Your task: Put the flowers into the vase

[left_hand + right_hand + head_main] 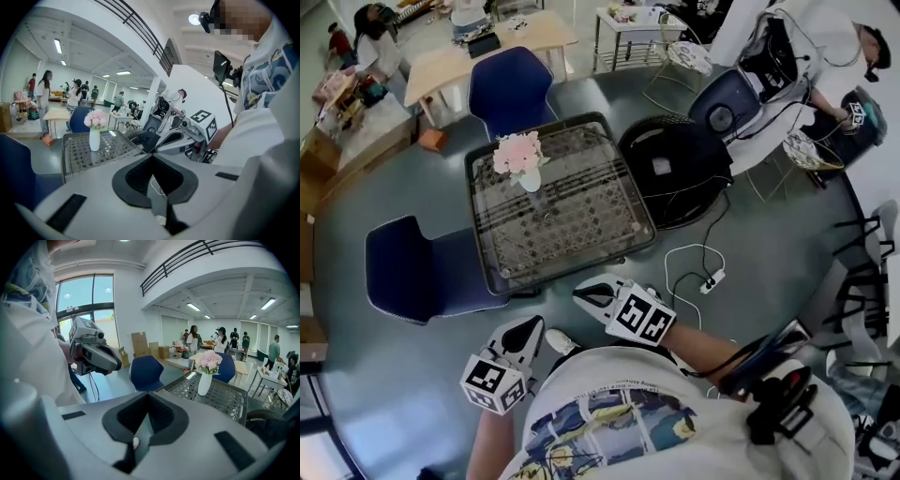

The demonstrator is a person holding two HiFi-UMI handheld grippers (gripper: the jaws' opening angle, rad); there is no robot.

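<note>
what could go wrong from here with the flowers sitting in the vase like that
1. The slim vase looks top-heavy under the pink flowers and stands near a corner of the glass table. A knock to the table might tip it over.
2. A white cable loops across the floor close to the person. Stepping away could snag it.

Before me is a square, dark-framed table (581,220) with a patterned top; a vase (531,179) of flowers (517,153) stands near its far-left corner.
</note>
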